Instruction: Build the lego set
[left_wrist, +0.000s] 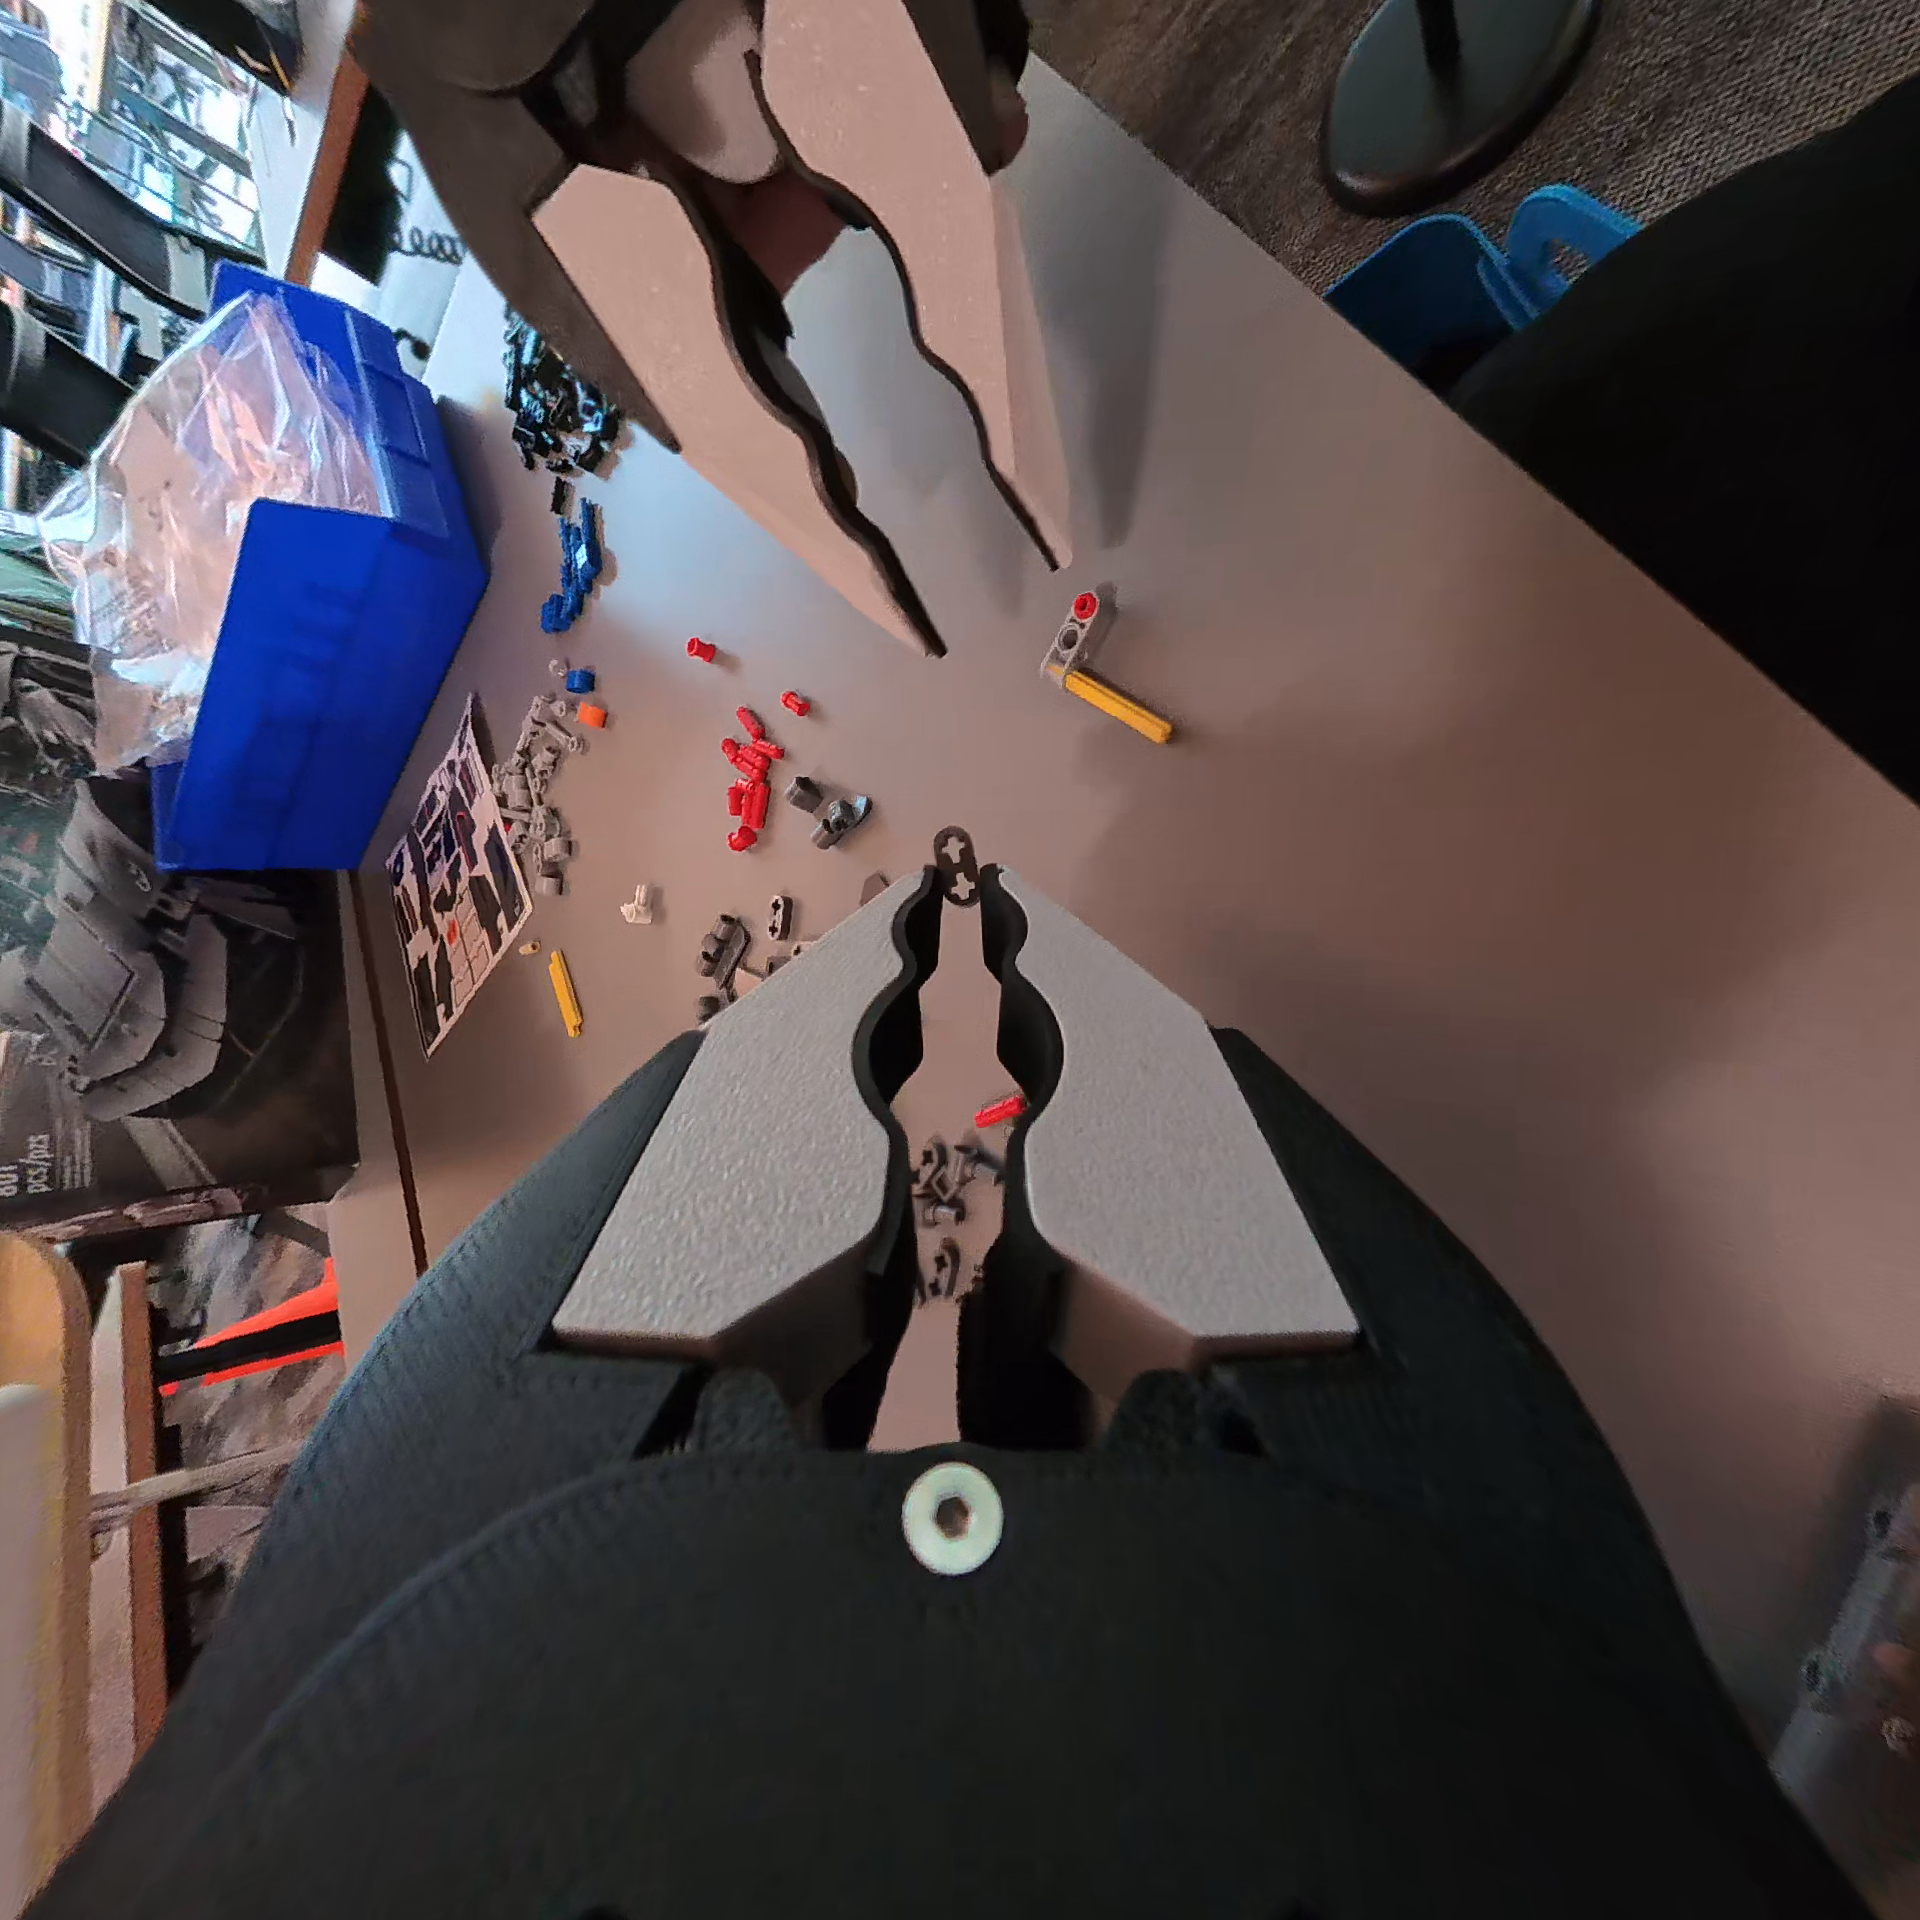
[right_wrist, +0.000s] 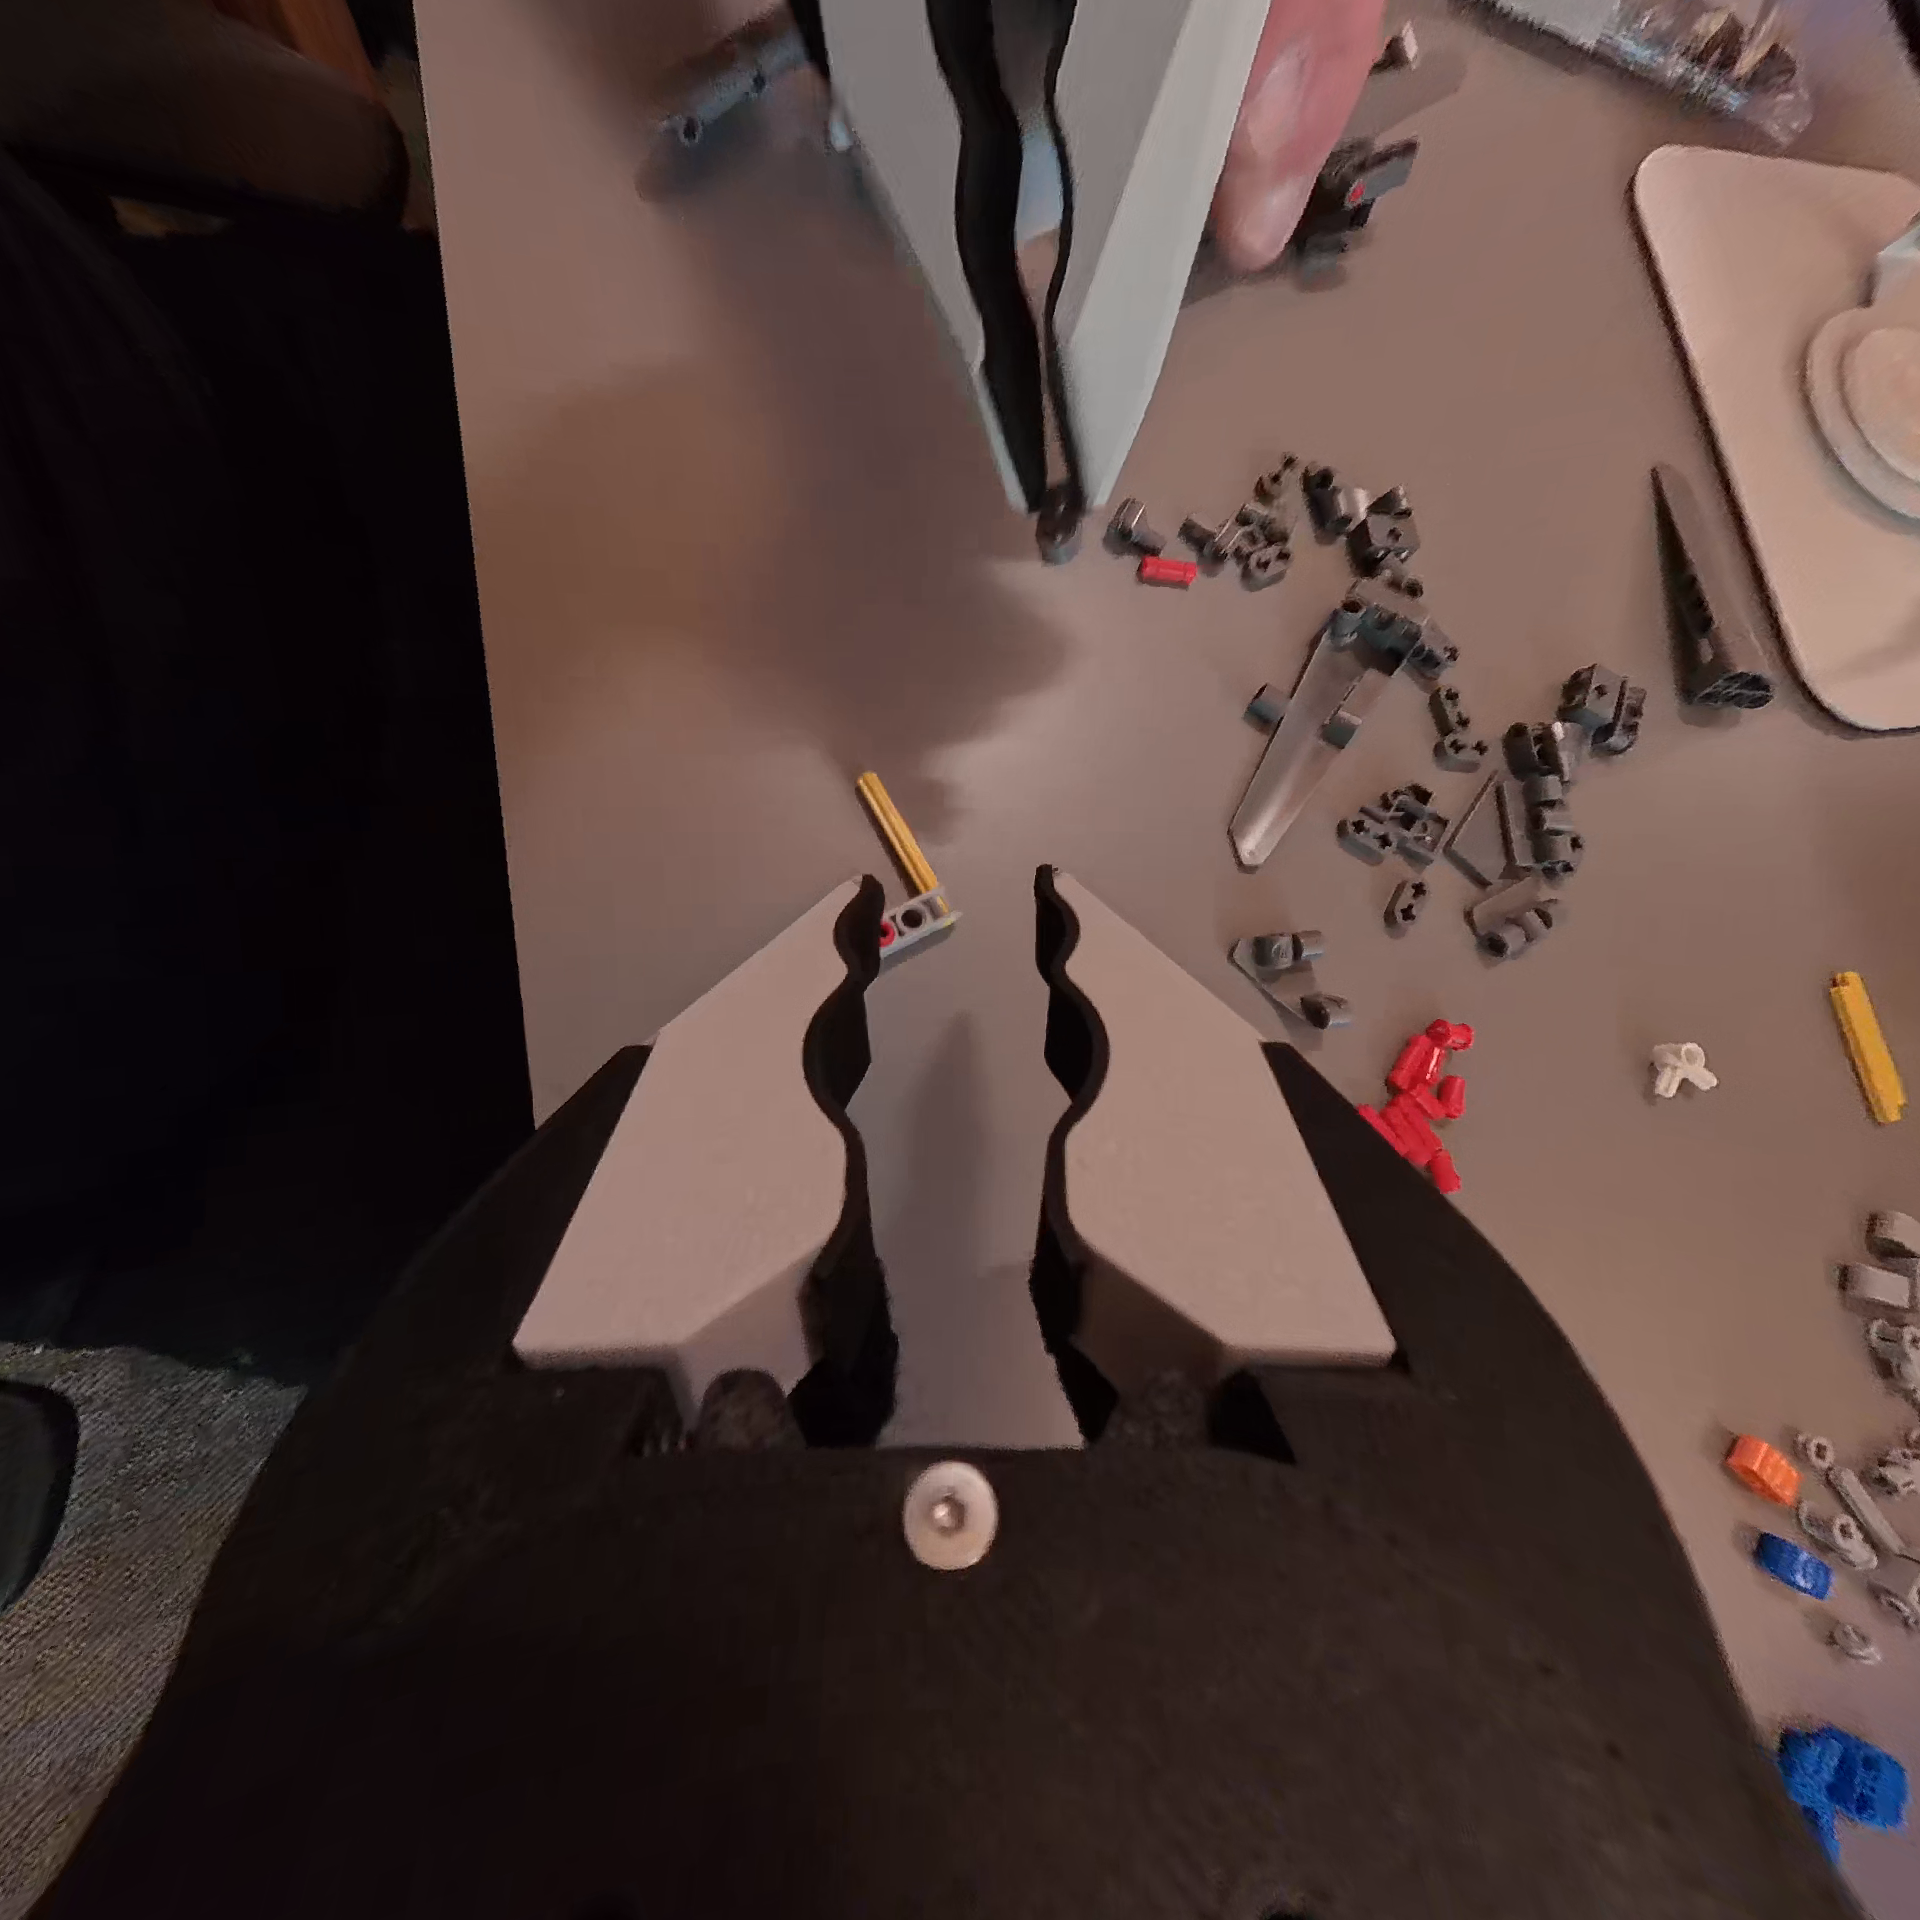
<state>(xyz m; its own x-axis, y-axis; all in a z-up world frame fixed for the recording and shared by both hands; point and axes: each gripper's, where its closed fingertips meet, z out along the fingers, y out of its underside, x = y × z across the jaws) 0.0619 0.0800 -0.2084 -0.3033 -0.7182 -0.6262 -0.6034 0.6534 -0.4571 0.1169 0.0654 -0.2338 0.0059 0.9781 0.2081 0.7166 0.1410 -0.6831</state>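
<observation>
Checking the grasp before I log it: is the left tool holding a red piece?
No: the left tool pinches a small dark two-hole link at its fingertips.

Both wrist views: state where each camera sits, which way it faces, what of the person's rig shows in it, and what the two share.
Left wrist view: sits behind the left gripper, looks down along its fingers at the table; its tips pinch a dark flat two-hole link; the right gripper enters from above.
Right wrist view: sits behind the right gripper, faces the table with jaws apart, nothing between them; the left gripper and a hand show opposite.
Shared: yellow axle with grey beam, red pins.
</observation>
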